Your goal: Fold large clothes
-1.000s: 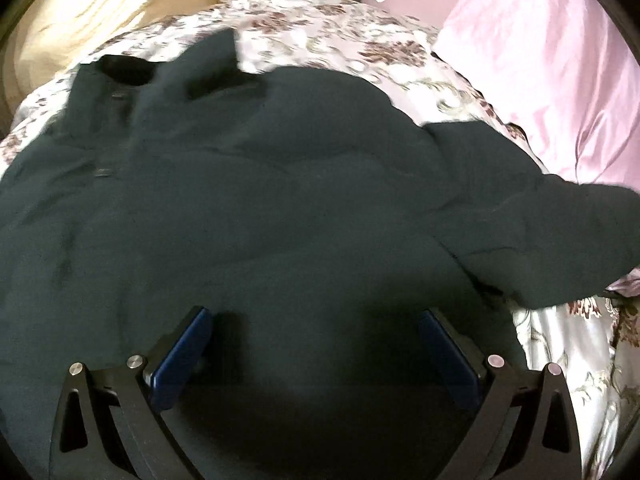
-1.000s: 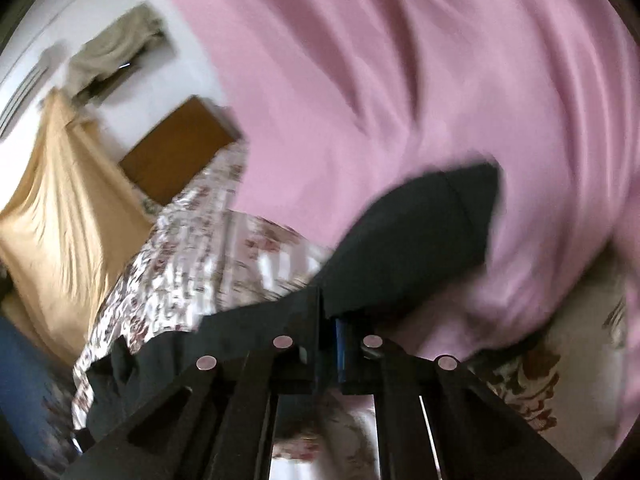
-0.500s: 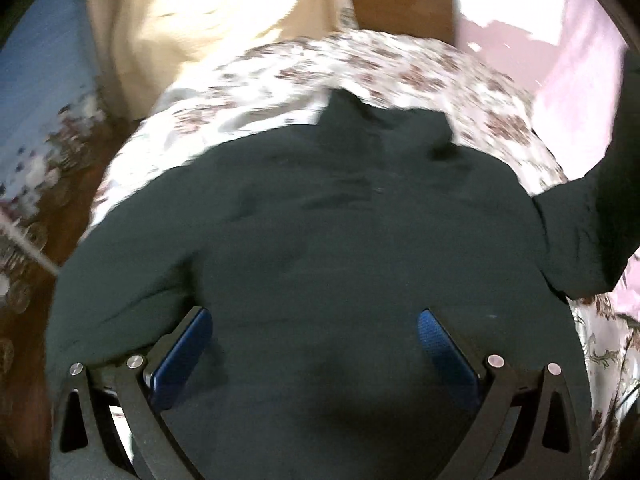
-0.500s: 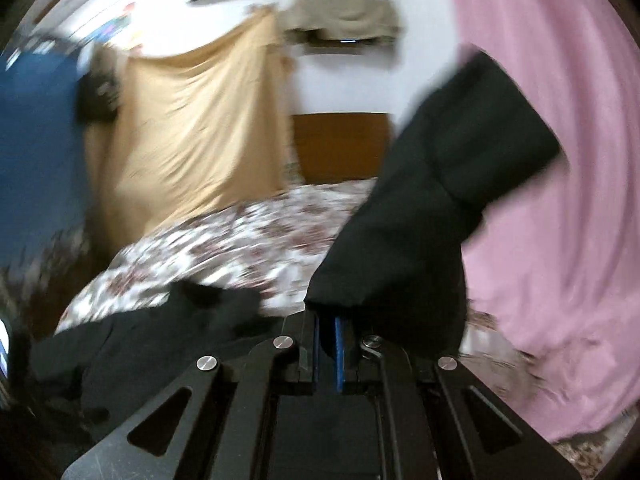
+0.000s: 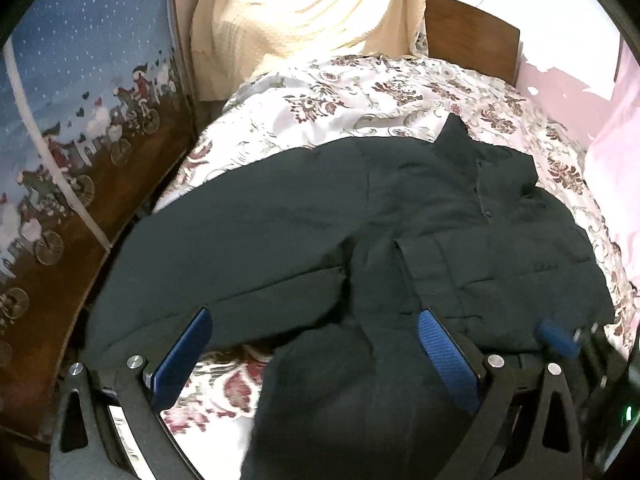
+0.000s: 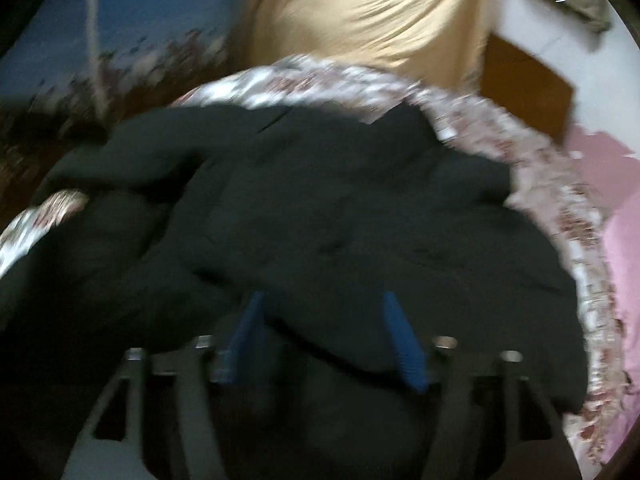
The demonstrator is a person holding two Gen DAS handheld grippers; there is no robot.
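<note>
A large black padded jacket (image 5: pixel 400 240) lies spread on the floral bedspread (image 5: pixel 360 92), collar toward the headboard. Its right sleeve is folded across the body. The left sleeve (image 5: pixel 224 248) stretches toward the bed's left edge. My left gripper (image 5: pixel 316 356) is open just above the jacket's lower part, holding nothing. The right gripper's blue fingertip (image 5: pixel 556 336) shows at the right in the left wrist view. In the blurred right wrist view my right gripper (image 6: pixel 326 336) is open over the jacket (image 6: pixel 320 220), with nothing between the fingers.
A wooden headboard (image 5: pixel 472 44) stands at the far end. A cream cloth (image 5: pixel 304 12) hangs behind the bed. A blue patterned panel (image 5: pixel 80 100) runs along the left side. Pink fabric (image 5: pixel 616 176) hangs on the right.
My right gripper carried the right sleeve over the jacket body and let it go; it is open now. My left gripper has moved left toward the other sleeve.
</note>
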